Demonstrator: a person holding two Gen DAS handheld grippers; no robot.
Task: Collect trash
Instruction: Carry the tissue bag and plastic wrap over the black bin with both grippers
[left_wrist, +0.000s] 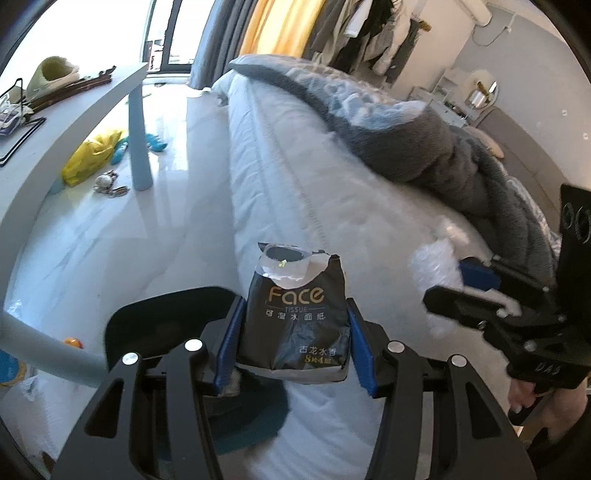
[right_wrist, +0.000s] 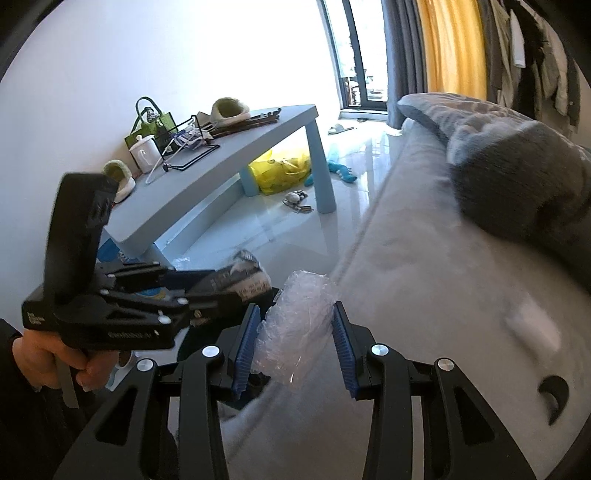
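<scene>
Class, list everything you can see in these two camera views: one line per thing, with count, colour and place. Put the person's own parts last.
tissue pack: one, black, held in left gripper
plastic wrap: one, clear, crumpled, held in right gripper
bed: one, white mattress, right of the floor
blanket: one, grey, heaped on the bed
table: one, light blue, by the wall
slippers: two, pale green, on the table
mug: one, white, on the table
plastic bag: one, yellow, under the table
left gripper: black, blue pads
right gripper: black, blue pads
hand: one, gripping the left handle
</scene>
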